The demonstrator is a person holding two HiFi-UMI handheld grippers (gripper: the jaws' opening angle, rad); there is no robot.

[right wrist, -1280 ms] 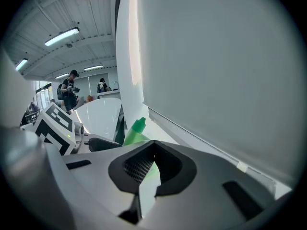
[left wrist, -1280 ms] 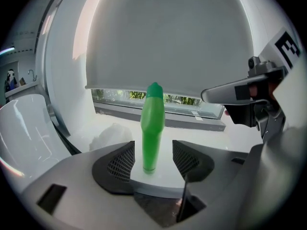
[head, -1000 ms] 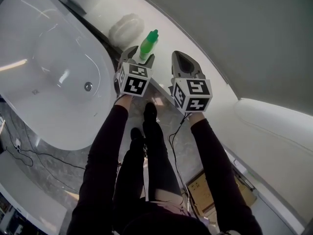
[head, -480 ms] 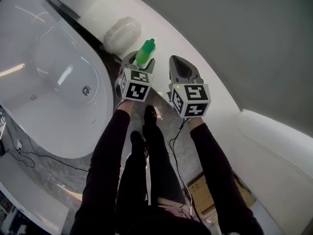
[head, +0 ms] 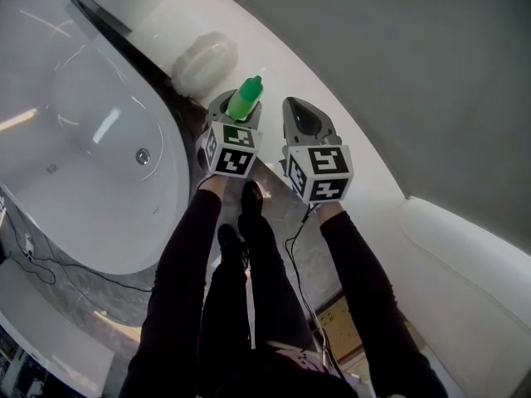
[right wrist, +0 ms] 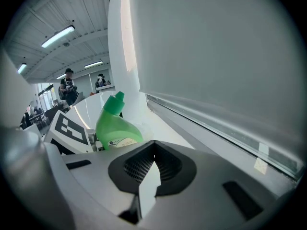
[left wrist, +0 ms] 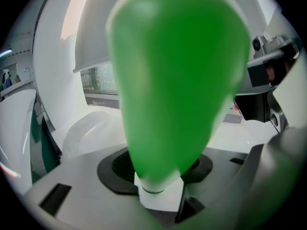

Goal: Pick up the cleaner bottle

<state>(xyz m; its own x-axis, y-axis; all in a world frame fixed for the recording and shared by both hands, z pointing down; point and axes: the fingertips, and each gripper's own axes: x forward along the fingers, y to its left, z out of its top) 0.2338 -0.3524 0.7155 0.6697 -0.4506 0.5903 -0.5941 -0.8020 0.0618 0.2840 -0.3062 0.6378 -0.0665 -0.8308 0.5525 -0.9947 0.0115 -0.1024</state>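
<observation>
The green cleaner bottle [head: 246,99] stands on the white ledge [head: 348,131] beside the bathtub [head: 83,139]. It sits between the left tongs [head: 235,108], which have just been closing round it; up close it is a green blur, so I can't say if the pads press yet. The right tongs [head: 297,106] are together, empty. The bottle's pale label [right wrist: 120,142] has print too small to read.

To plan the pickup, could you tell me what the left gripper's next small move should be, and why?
Probably close the left gripper fully onto the cleaner bottle before lifting. The bottle stands upright between its jaws, which have just been closing, yet no firm press shows; the right gripper is shut beside it.
</observation>
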